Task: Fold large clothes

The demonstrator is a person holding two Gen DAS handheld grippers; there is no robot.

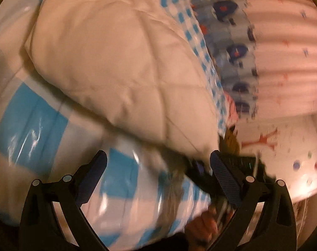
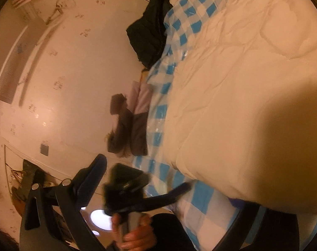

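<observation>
My left gripper (image 1: pixel 158 163) is spread wide, fingers clear of the cream quilted coat (image 1: pixel 116 67) that's lying over the blue-checked plastic sheet (image 1: pixel 30 121). On the right wrist view the coat fills the frame and hides my right gripper's far finger, so I can't tell its state.

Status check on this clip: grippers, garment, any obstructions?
Left gripper open, empty. Right gripper's state unreadable, white fabric covers one finger. White quilted coat bunched on blue-checked cover, not yet folded. Dark garment at the cover's edge, clear of the coat.
</observation>
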